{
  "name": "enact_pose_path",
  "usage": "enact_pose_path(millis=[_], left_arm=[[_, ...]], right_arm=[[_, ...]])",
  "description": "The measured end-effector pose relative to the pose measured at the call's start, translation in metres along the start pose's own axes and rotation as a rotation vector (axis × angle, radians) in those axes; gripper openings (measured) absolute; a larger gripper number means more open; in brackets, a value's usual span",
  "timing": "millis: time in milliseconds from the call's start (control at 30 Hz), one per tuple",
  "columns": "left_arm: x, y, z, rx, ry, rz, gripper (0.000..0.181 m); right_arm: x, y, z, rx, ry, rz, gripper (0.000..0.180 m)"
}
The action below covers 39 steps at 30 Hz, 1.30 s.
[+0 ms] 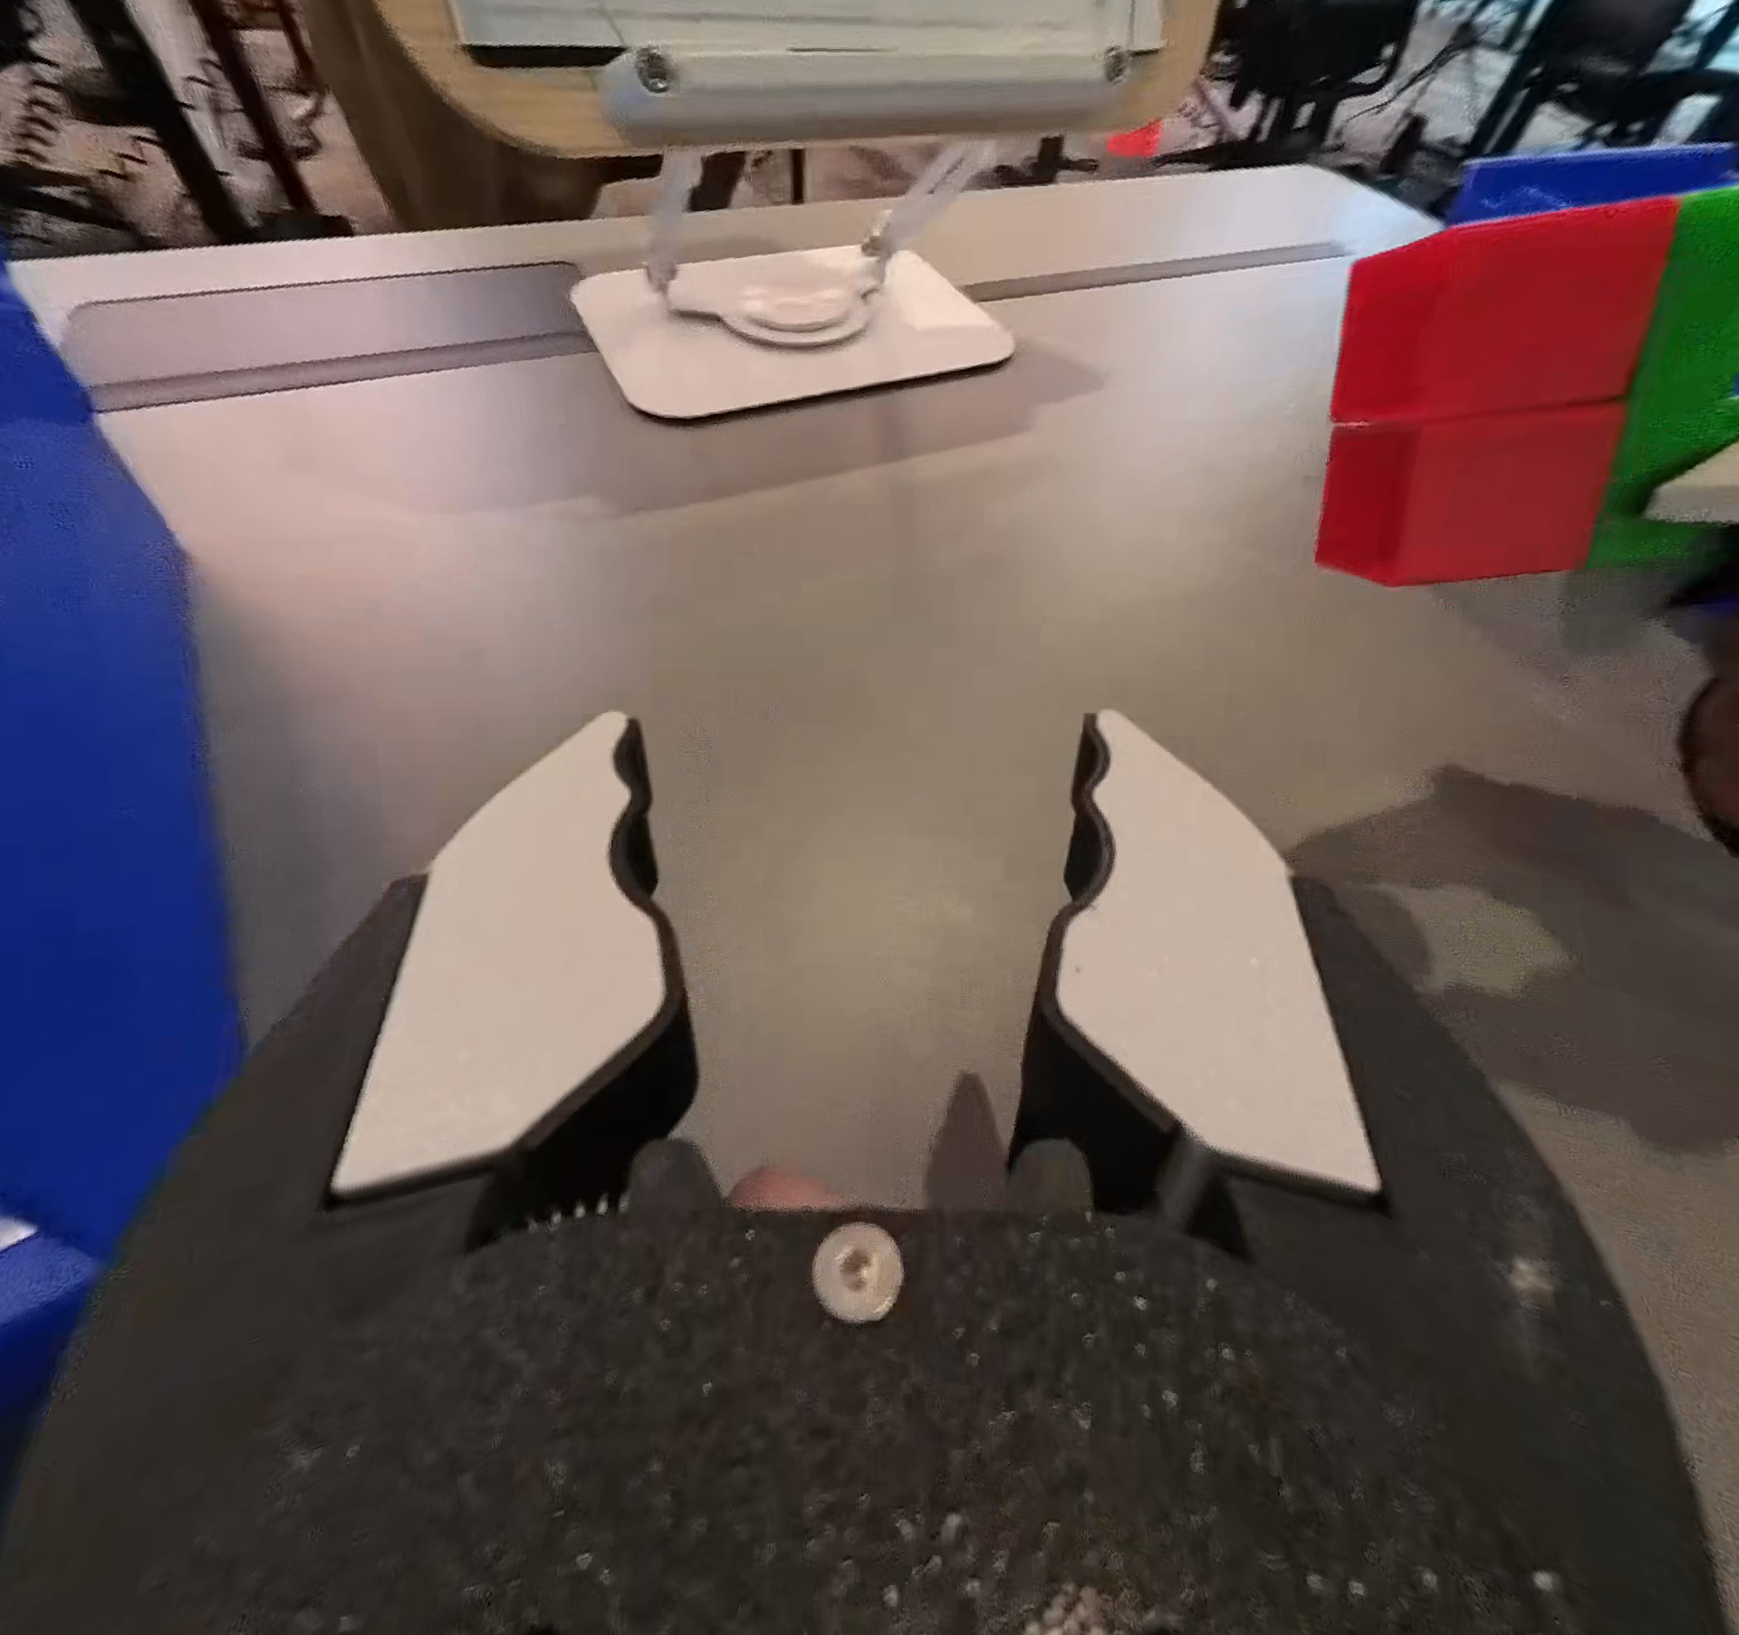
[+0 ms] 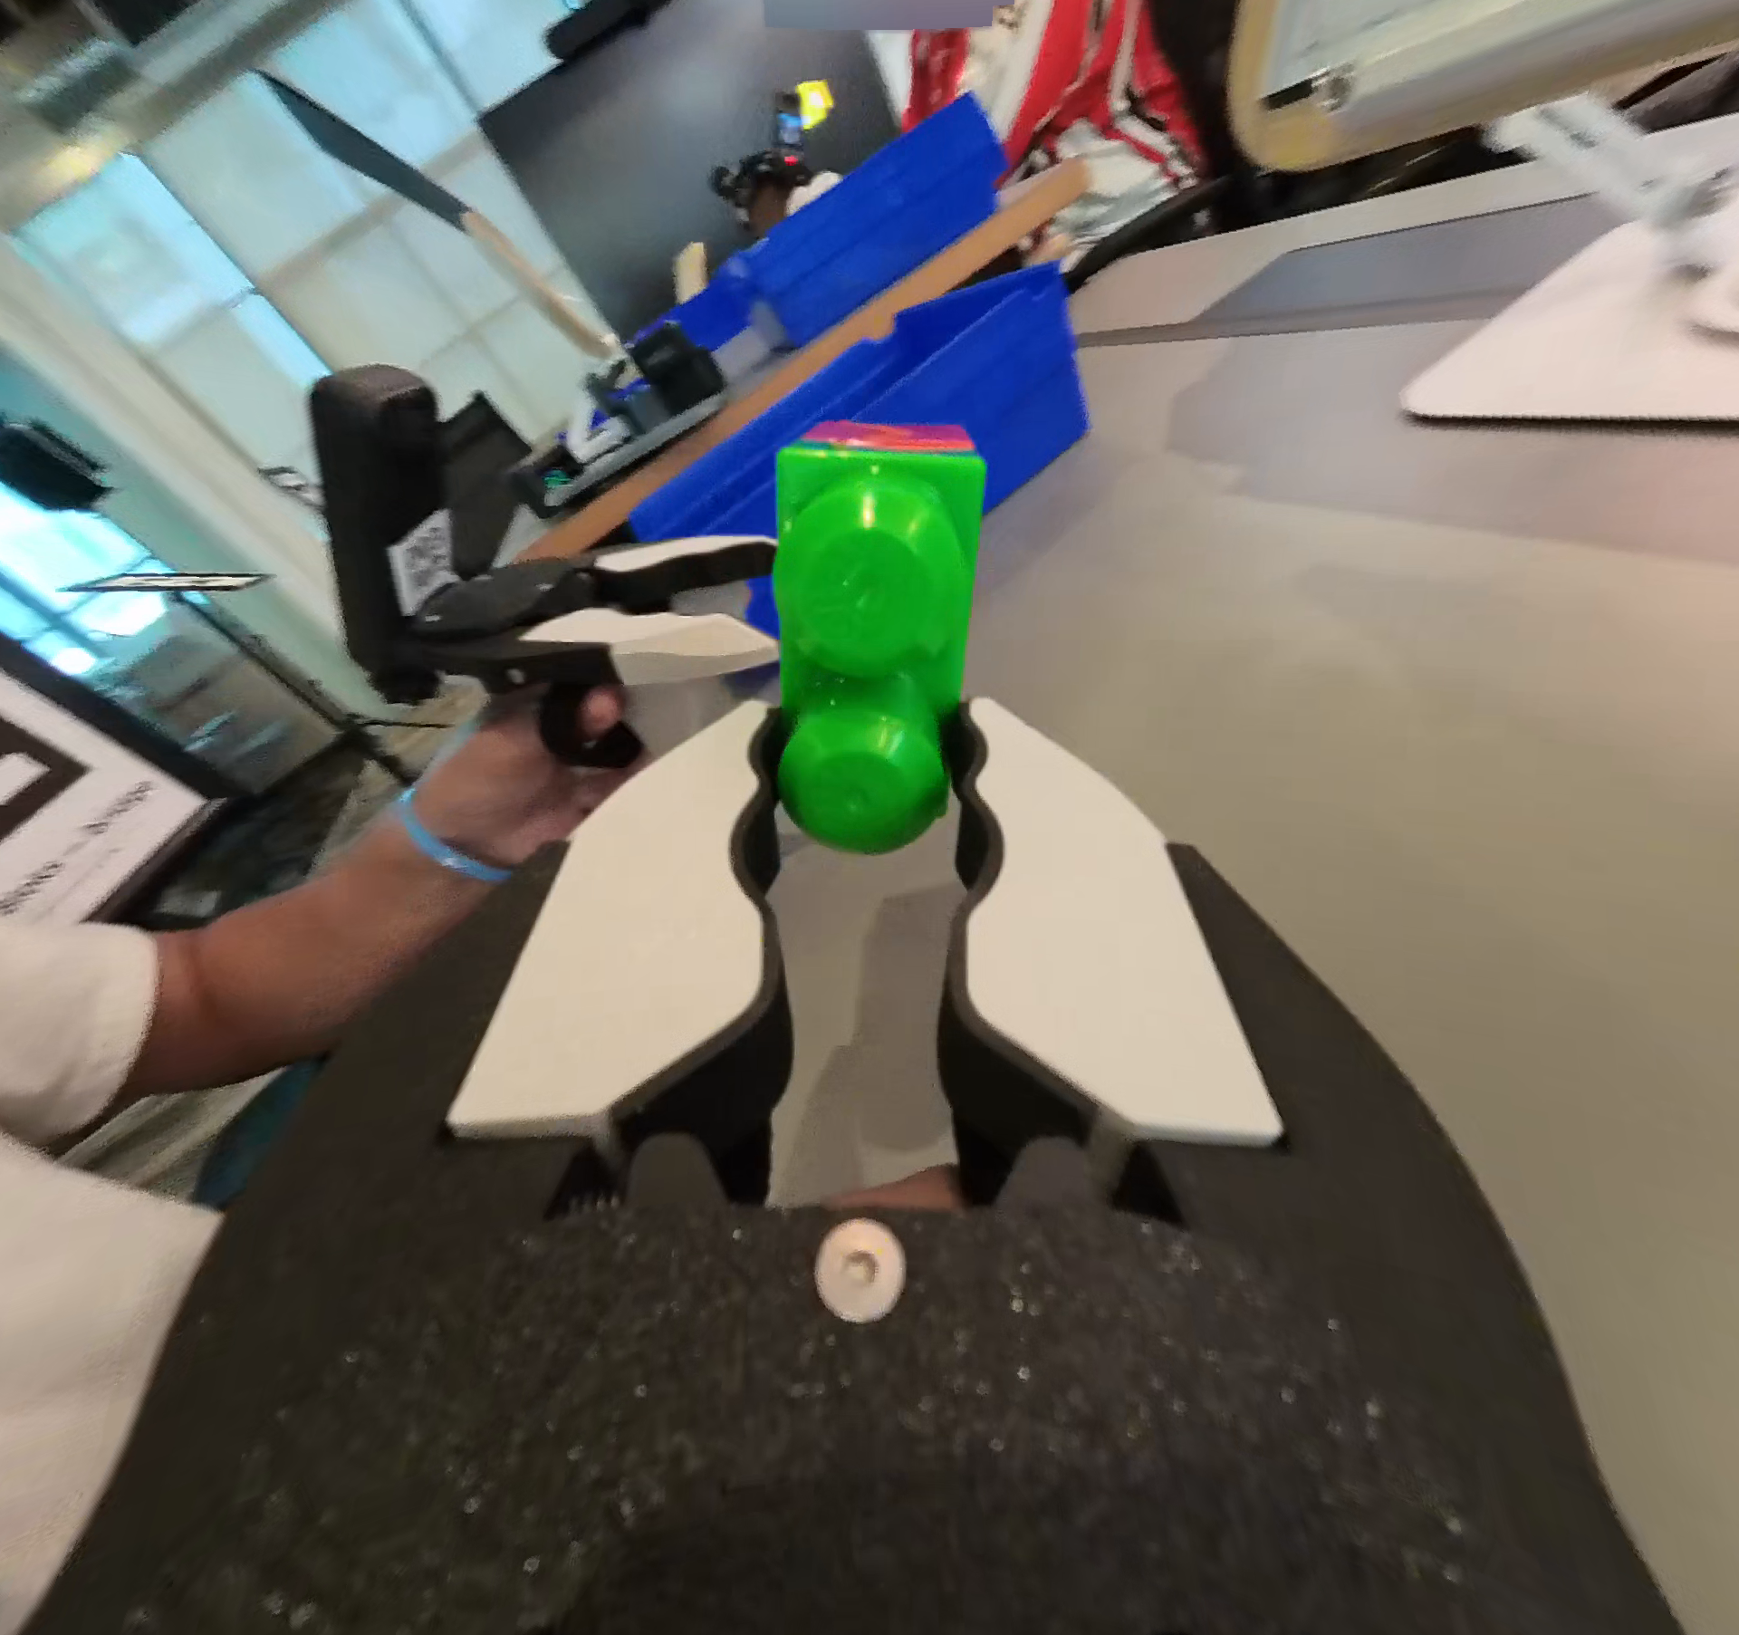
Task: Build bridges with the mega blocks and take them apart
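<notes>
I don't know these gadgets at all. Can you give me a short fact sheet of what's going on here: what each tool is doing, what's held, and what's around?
Left hand-held gripper: open, empty, above the grey table
Right hand-held gripper: shut on the green block
Green block: studs face the camera; red blocks are attached to it
Held blocks: lifted clear of the table
Blue bin: on the table, behind the blocks
Stand base: white plate at the table's far side, carrying a board
Person's hand: grips the left tool's handle
</notes>
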<state>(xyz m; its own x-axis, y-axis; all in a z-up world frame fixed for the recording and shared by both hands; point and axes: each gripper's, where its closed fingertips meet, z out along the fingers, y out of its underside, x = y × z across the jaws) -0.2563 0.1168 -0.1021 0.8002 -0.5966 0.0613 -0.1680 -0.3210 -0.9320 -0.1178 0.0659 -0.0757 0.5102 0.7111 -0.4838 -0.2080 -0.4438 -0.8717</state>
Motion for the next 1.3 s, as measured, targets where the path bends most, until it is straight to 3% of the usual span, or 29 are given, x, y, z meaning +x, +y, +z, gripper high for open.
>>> enact_pose_path(millis=[167, 267, 367, 467, 567, 633, 700, 967, 1300], left_arm=[[0.011, 0.0, -0.001, 0.002, 0.057, -0.047, 0.086], [0.016, 0.003, 0.001, -0.011, 0.105, -0.067, 0.084], [0.023, 0.002, -0.001, 0.002, 0.127, -0.041, 0.08], [0.033, 0.002, -0.005, 0.019, 0.135, -0.001, 0.077], [0.047, 0.004, -0.006, 0.016, 0.173, 0.012, 0.075], [0.056, 0.004, -0.006, 0.004, 0.21, 0.001, 0.075], [0.063, 0.003, -0.006, 0.002, 0.239, -0.01, 0.075], [0.079, 0.01, -0.007, -0.037, 0.288, -0.019, 0.075], [0.08, 0.014, -0.011, -0.076, 0.326, -0.046, 0.068]], right_arm=[[0.013, -0.004, -0.015, 0.012, 0.102, 0.008, 0.034], [0.024, -0.028, -0.054, 0.029, 0.248, -0.027, 0.034], [0.058, -0.078, -0.144, -0.026, 0.537, -0.088, 0.034], [0.114, -0.106, -0.253, -0.252, 0.865, -0.086, 0.035], [0.161, -0.087, -0.328, -0.499, 1.027, 0.114, 0.035], [0.183, -0.066, -0.358, -0.623, 1.107, 0.214, 0.035], [0.195, -0.047, -0.366, -0.697, 1.12, 0.321, 0.035], [0.216, -0.004, -0.361, -0.908, 1.18, 0.416, 0.035], [0.216, -0.004, -0.361, -0.86, 1.173, 0.464, 0.04]])
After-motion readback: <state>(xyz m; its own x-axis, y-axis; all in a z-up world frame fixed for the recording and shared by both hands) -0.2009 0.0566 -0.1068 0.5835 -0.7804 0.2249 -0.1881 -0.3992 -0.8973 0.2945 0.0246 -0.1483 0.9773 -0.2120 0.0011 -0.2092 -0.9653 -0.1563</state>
